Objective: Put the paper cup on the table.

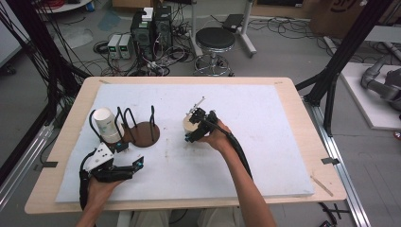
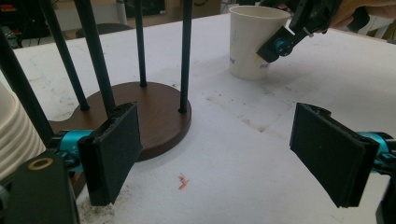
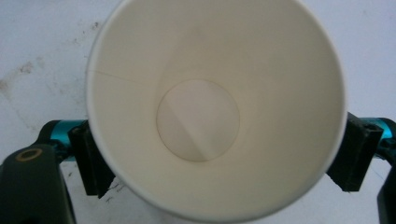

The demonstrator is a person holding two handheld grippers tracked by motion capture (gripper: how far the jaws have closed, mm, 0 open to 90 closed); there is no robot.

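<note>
We see our right gripper (image 1: 195, 128) clamped on either side of a paper cup (image 1: 190, 125) standing upright on the white mat (image 1: 265, 137), right of the wooden rack (image 1: 142, 132). Our left gripper (image 1: 126, 156), jaws spread wide and empty, rests near the cup stack (image 1: 108, 125).

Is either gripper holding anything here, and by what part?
The right gripper clasps the paper cup by its sides, jaws on opposite walls. The left gripper is open, holding nothing.
</note>
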